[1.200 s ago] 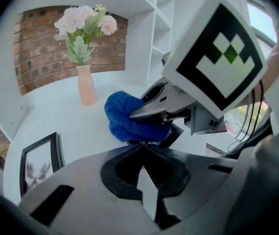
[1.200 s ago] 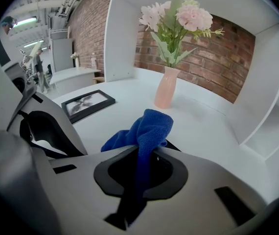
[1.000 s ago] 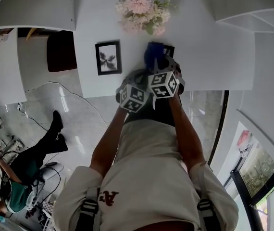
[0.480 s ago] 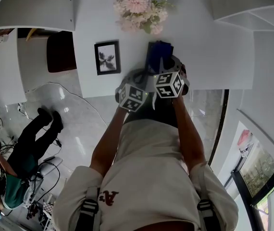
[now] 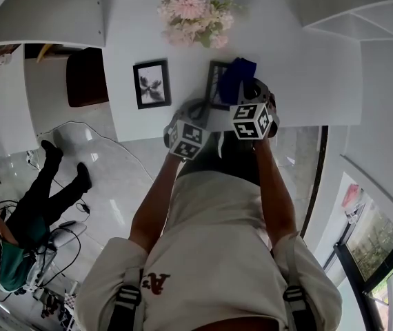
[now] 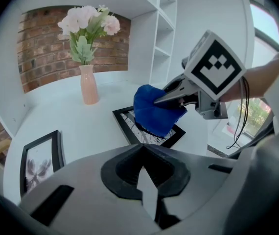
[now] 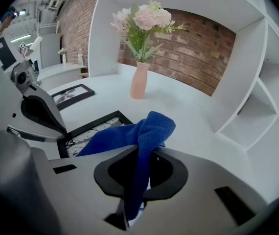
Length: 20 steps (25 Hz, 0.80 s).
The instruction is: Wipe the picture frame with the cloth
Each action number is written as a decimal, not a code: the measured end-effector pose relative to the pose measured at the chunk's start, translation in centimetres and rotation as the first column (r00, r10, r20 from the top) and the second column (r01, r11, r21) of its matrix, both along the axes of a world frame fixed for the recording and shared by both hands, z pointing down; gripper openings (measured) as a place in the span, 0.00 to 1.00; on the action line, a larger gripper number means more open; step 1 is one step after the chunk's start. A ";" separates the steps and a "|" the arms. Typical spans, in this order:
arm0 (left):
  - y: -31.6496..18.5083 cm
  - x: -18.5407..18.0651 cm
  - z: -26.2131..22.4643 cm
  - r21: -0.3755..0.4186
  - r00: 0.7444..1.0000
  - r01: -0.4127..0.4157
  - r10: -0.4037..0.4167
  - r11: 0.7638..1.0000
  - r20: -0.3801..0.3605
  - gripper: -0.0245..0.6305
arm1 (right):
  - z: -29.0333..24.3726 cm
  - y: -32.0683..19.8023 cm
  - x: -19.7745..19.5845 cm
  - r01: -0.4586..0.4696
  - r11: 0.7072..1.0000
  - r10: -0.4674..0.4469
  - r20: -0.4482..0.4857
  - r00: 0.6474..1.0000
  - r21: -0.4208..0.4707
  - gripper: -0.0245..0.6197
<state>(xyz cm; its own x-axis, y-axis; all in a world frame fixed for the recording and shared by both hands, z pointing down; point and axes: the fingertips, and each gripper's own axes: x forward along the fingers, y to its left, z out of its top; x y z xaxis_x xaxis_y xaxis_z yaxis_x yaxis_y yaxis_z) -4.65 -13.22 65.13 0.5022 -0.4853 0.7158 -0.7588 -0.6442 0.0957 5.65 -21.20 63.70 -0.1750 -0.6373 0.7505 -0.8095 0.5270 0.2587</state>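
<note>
Cloth, blue and thick, runs up through the jaws of the right tool, which are clamped tight on it. From there it folds forward and drapes down onto the picture frame.

Both of the person's forearms reach forward from the chest. The right one is nearly straight and the left is bent out at the elbow, with the two tools side by side over the counter's near edge.

The left tool has its jaws brought together with nothing between them. It hangs just left of the black frame, apart from it.

The frame lies flat near the counter's near edge, its black-and-white print facing up. The cloth covers its right part.

A second picture frame lies flat towards the counter's left edge, well apart from the first.

Farther back, near the counter's far edge, stands a slim pink vase. It holds a bunch of pale pink and white flowers with green leaves, in front of a brick wall.
</note>
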 end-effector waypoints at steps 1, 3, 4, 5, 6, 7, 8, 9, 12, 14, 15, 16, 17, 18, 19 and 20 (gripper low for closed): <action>0.0 0.0 0.0 -0.001 1.000 -0.002 0.002 1.000 0.002 0.04 | 0.1 0.0 0.5 -0.007 1.000 0.007 -0.005 1.000 -0.001 0.08; 0.0 0.0 0.1 0.000 1.000 -0.005 0.005 1.000 0.005 0.04 | 0.3 0.0 1.4 -0.024 1.000 0.023 -0.011 1.000 -0.007 0.08; 0.0 0.0 0.1 0.001 1.000 -0.006 0.006 1.000 0.005 0.04 | 0.4 0.0 1.8 -0.035 0.999 0.035 -0.011 0.999 -0.010 0.08; 0.0 0.0 0.2 0.001 1.000 -0.007 0.007 1.000 0.006 0.04 | 0.5 0.1 2.3 -0.049 0.999 0.049 -0.008 0.999 -0.014 0.08; 0.0 0.0 0.2 0.000 1.000 -0.007 0.007 1.000 0.007 0.04 | 0.5 0.1 2.8 -0.066 0.998 0.066 -0.005 0.998 -0.017 0.08; 0.0 0.0 0.3 -0.002 1.000 -0.007 0.007 1.000 0.008 0.04 | 0.5 0.2 3.3 -0.084 0.996 0.084 0.000 0.996 -0.020 0.08; 0.0 0.0 0.3 -0.003 1.000 -0.008 0.008 1.000 0.009 0.04 | 0.5 0.3 3.8 -0.101 0.995 0.101 0.003 0.995 -0.022 0.08; 0.0 0.0 0.3 -0.003 1.000 -0.009 0.009 1.000 0.009 0.04 | 0.4 0.4 4.2 -0.115 0.993 0.116 0.006 0.993 -0.024 0.08; -0.2 0.1 0.1 0.008 1.000 -0.008 0.008 1.000 -0.006 0.04 | -0.1 0.7 5.4 -0.144 0.989 0.144 0.007 0.990 -0.016 0.08; -0.3 0.1 0.1 0.007 1.000 -0.003 0.003 1.000 -0.014 0.04 | -0.8 0.9 5.9 -0.153 0.988 0.153 0.008 0.988 -0.003 0.08; -0.2 0.0 0.3 0.000 1.000 -0.001 0.001 1.000 -0.014 0.04 | -1.1 1.0 6.1 -0.155 0.988 0.155 0.009 0.988 0.004 0.08; -0.1 0.0 0.4 -0.008 1.000 -0.001 0.001 1.000 -0.011 0.04 | -1.5 1.1 6.3 -0.156 0.988 0.156 0.011 0.988 0.012 0.08; -0.1 -0.1 0.5 -0.017 1.000 -0.001 0.000 1.000 -0.006 0.04 | -1.9 1.1 6.5 -0.157 0.987 0.157 0.014 0.988 0.020 0.08; 0.0 -0.2 0.6 -0.023 1.000 -0.002 0.002 1.000 0.000 0.04 | -2.4 1.2 6.6 -0.158 0.987 0.157 0.020 0.987 0.030 0.08; 0.0 -0.2 0.6 -0.026 1.000 -0.005 0.005 1.000 0.003 0.04 | -2.9 1.3 6.7 -0.159 0.986 0.158 0.028 0.987 0.040 0.08; 0.0 -0.1 0.5 -0.025 1.000 -0.009 0.009 1.000 0.004 0.04 | -3.4 1.4 6.7 -0.160 0.986 0.158 0.039 0.987 0.050 0.08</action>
<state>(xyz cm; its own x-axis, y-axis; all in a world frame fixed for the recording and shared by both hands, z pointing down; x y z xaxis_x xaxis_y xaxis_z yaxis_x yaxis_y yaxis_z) -4.79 -13.24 65.62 0.5036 -0.4630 0.7294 -0.7535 -0.6484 0.1087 12.35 -19.83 60.31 -0.0930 -0.6978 0.7102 -0.8909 0.3768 0.2535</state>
